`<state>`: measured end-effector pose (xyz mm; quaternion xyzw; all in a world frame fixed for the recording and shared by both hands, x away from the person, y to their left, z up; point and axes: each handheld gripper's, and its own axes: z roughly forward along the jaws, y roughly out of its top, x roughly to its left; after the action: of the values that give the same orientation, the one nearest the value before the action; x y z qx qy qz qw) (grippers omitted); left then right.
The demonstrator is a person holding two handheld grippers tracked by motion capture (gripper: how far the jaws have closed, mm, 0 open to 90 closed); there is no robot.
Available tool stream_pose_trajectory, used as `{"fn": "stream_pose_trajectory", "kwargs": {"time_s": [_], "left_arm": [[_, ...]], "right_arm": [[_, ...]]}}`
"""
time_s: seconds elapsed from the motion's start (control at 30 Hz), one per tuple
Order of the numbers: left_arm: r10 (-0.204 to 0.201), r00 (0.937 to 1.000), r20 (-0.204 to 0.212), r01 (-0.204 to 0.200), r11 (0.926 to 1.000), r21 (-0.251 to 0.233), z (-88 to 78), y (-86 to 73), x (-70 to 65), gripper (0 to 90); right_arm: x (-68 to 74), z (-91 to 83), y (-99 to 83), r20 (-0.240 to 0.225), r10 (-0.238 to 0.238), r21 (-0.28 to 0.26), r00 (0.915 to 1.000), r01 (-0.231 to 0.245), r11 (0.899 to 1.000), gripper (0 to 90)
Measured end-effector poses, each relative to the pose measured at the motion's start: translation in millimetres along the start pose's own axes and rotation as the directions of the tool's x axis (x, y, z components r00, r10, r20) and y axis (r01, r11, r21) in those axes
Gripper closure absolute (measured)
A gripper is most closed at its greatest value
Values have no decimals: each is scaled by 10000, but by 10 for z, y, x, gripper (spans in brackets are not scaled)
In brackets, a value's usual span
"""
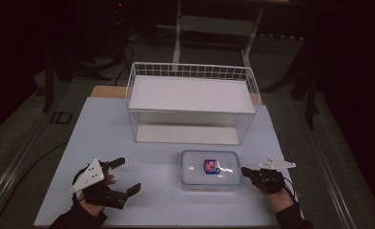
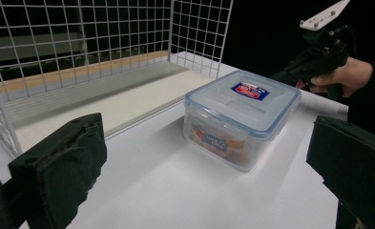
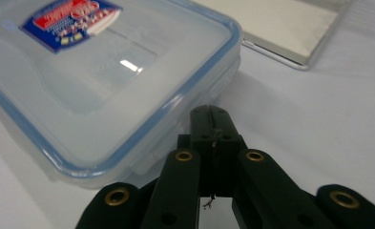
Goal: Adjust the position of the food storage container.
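right gripper [image 3: 209,114] was pressed together, tips just beside the lidded box [image 1: 211,169] near the wire basket [image 1: 191,71]; left gripper [image 1: 123,176] stood spread. box held orange packets, long axis left-right.

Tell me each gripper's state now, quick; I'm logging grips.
Left gripper: open, holding nothing.
Right gripper: shut, empty, its tips at the side of the lidded container.

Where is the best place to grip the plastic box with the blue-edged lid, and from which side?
Probably the two short ends of the box, one claw from each side: the lid is flat and wide, and the left claw stands open while the right claw is shut at one end.
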<state>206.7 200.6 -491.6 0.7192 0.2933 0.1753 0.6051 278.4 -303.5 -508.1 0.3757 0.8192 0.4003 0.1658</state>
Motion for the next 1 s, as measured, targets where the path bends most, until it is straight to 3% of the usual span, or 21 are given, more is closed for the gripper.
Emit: {"fn": "stream_pose_trajectory", "kwargs": {"time_s": [0.53, 1.0], "left_arm": [[-9, 10000, 36, 9, 10000, 61, 8, -9, 1, 0], [13, 10000, 69, -13, 10000, 92, 16, -17, -1, 0]], "right_arm": [[137, 158, 151, -396, -336, -69, 9986, 334, 9994, 900], [315, 320, 276, -907, -832, -38, 9924, 832, 9965, 900]]}}
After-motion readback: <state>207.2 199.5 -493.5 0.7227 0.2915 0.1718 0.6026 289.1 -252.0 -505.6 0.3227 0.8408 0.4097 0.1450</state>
